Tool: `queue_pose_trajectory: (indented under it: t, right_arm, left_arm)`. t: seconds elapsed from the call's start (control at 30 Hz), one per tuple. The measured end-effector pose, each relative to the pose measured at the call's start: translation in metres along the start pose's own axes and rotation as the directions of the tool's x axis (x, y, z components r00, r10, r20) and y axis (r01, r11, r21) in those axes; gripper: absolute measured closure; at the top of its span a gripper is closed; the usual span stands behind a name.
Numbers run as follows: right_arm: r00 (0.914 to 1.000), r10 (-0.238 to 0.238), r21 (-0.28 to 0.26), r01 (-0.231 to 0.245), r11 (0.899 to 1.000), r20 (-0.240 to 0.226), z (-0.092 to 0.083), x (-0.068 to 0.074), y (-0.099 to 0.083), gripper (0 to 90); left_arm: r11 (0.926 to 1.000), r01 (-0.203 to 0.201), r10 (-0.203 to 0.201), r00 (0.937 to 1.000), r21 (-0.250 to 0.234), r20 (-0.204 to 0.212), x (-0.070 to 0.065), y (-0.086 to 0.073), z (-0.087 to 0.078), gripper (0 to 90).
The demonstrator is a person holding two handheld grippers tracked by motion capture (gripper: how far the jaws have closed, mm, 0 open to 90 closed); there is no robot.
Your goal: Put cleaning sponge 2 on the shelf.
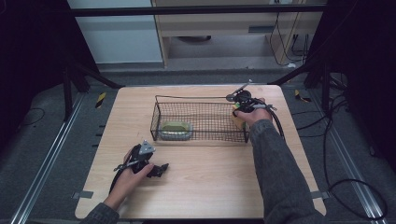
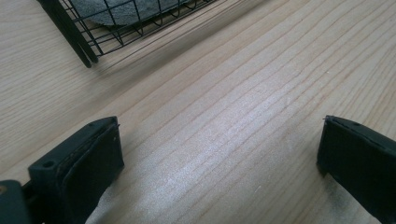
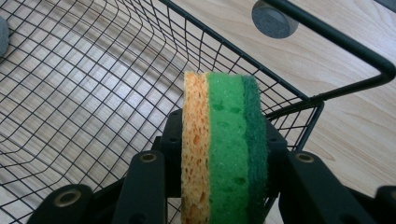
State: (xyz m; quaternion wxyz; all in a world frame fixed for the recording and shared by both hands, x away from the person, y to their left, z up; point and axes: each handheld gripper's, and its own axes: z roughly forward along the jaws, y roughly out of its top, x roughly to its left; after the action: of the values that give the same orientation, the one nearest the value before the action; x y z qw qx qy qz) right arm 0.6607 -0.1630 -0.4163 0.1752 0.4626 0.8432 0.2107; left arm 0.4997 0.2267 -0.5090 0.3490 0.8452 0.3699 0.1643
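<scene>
Gripping a sponge (image 3: 224, 149) edge-on, the right hand-held gripper (image 3: 219, 154) has its jaws clamped on both flat faces, so the layers read side by side in the right gripper view: a porous orange-yellow layer, a bright green one, and a darker green scouring layer. No brand, label or writing can be read on the sponge, on the jaws or on anything else in these frames.

From the high view the right hand-held gripper (image 1: 239, 112) sits at the right end of the black wire basket (image 1: 201, 99), with the sponge (image 1: 238, 120) showing as a small yellowish patch just below the hand, at the basket's right wall. In the right gripper view the sponge is above the mesh floor, close to a corner of the basket's rim; whether it touches the wire cannot be told.

Inside the basket, toward its left end, lies another pad (image 1: 176, 130), yellow-green on a grey base.

On the near left part of the wooden desk (image 1: 210, 177), the left hand-held gripper (image 1: 161, 170) rests low, well apart from the basket. Its jaws stand wide apart in the left gripper view, with bare wood grain between them and a corner of the basket (image 2: 88, 42) farther off.
</scene>
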Motion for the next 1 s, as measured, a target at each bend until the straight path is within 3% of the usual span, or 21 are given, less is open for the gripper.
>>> queue_pose_trajectory:
  t: [0.43,1.0]
  right_arm:
    - [0.9999,0.003,0.012,-0.003,1.000,0.010,0.005,0.003,0.000,63.0]
    - [0.9999,-0.008,0.015,0.008,1.000,0.009,0.006,0.013,0.003,55.0]
  left_arm:
    - [1.0000,0.000,0.000,1.0000,0.000,0.000,0.000,0.000,0.000,0.0]
    - [1.0000,-0.001,0.001,1.0000,0.000,0.000,0.000,0.000,0.000,0.0]
